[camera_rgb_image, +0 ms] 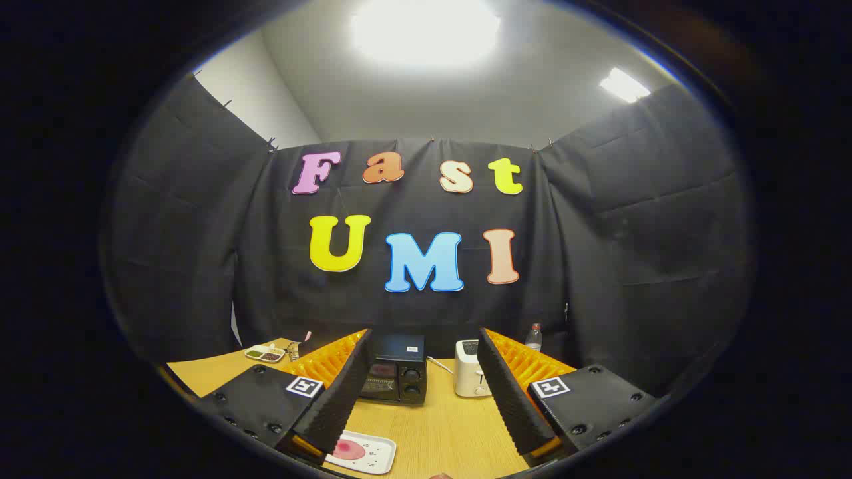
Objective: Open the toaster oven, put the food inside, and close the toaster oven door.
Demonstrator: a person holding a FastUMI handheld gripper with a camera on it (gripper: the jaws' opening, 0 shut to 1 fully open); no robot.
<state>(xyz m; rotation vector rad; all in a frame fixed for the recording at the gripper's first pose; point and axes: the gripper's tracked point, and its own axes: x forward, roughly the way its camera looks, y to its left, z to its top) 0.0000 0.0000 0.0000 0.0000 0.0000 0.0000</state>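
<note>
Dish (264, 353) far left on the tabletop (439, 432), contents unclear. Plate (365, 452) with food (349, 450) lies by my left finger, partly hidden. My jaws (425, 412) gape wide, empty; beyond them the oven (397, 378), shut, then toaster (470, 377), bottle (533, 337).

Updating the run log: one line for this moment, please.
gripper: open, holding nothing | toaster oven: closed, beyond fingers | food: on white tray near fingers

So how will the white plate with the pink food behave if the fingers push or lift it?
The white plate looks flat and stiff, so a push would probably slide it on the smooth wooden table. Its low rim offers little hold. The pink food lies loose and may shift if tilted. The gripper is open.
</note>
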